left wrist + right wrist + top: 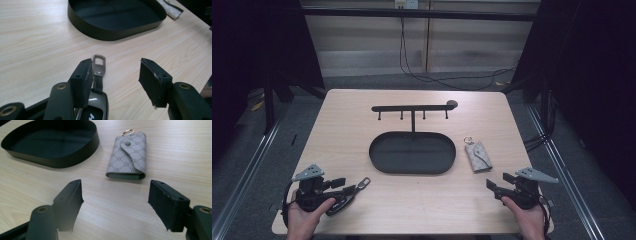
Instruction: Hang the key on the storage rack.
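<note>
The left gripper point(115, 80) is wide, its jaws astride a car key point(96, 100) at the counter's point(352, 107) 7 o'clock. The right gripper point(115, 202) is wide and holds nothing, at 5 o'clock. A key pouch point(128, 157) lies at 3 o'clock of the tray point(412, 170).

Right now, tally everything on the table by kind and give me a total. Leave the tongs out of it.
Key stand with hook bar and oval black tray: 1
Car key fob with metal clip: 1
Grey patterned key pouch with ring: 1
Total: 3
</note>
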A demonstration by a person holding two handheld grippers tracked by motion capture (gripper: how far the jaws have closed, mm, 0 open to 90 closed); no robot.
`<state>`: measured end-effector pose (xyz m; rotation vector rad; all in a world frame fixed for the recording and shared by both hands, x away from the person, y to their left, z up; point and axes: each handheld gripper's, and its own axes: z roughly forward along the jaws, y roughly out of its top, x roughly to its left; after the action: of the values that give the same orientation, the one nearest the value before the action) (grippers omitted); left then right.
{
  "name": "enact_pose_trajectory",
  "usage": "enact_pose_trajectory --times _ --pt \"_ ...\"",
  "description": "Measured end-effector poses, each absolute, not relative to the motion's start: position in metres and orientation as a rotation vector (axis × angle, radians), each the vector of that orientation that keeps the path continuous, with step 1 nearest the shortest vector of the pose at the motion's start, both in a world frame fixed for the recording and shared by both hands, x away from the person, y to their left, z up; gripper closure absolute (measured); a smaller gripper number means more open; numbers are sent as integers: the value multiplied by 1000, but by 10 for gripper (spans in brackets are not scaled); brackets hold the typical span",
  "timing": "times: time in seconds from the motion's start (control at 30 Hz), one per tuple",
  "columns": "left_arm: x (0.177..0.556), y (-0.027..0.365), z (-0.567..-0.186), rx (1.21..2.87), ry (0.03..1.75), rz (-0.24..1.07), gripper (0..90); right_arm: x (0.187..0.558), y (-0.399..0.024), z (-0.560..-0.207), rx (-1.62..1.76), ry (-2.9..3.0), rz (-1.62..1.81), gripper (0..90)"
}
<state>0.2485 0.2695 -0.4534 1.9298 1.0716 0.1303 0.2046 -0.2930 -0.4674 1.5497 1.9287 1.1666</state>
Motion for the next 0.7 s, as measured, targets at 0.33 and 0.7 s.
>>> enact_pose_trajectory --times 0.33,0.7 --pt "251 271 -455 1937 1087 103 389 205 -291 -467 1574 1997 1167 275" --pt "250 261 -446 1994 1048 117 377 203 -292 -466 1584 1977 1167 249"
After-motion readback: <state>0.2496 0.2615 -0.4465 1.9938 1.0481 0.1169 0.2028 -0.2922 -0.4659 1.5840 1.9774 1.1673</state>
